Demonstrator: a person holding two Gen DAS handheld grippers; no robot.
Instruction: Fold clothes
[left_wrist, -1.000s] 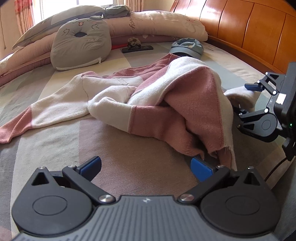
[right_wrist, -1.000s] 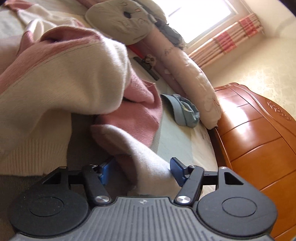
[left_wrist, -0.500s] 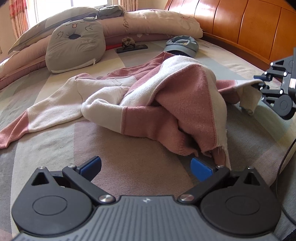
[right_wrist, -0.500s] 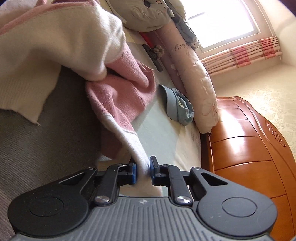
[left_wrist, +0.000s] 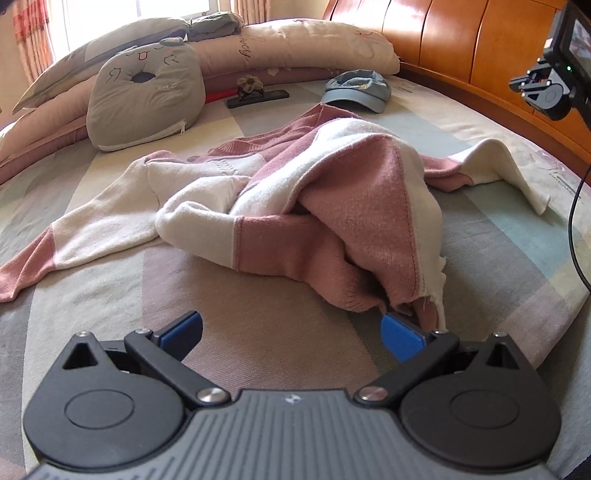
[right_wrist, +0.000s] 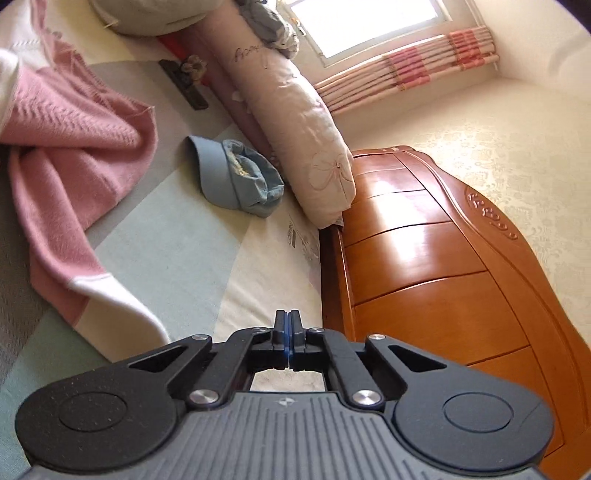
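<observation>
A pink and cream knitted sweater (left_wrist: 332, 206) lies crumpled in a heap on the bed (left_wrist: 258, 332), whose cover is checked in pale grey, green and beige blocks. One sleeve trails out flat toward the left edge of the left wrist view, ending in a pink cuff; the other sleeve (left_wrist: 495, 166) stretches to the right, its cream end lying loose on the cover.

The left gripper (left_wrist: 291, 330) sits low over the bed with its blue-padded fingers (left_wrist: 183, 328) spread wide and released. The hem of the sweater just touches the right-hand pad, but nothing is pinched between them.

The right gripper (right_wrist: 289, 325) is raised above the far side of the bed, near the wooden headboard (right_wrist: 424, 258). Its fingers are clenched together, pads meeting, and no cloth is between them; the cream sleeve end (right_wrist: 122, 306) lies on the bed just to the left of it, apart from the fingers. In the left wrist view this gripper (left_wrist: 546, 88) shows at the upper right, well clear of the sweater.

Beyond the sweater rest a blue cap (left_wrist: 356, 90), a grey cat-face cushion (left_wrist: 144, 107) and long pink pillows (left_wrist: 295, 44) along the top of the bed. A dark flat object with a small flower-like piece on it (left_wrist: 255, 94) lies between cushion and cap.
</observation>
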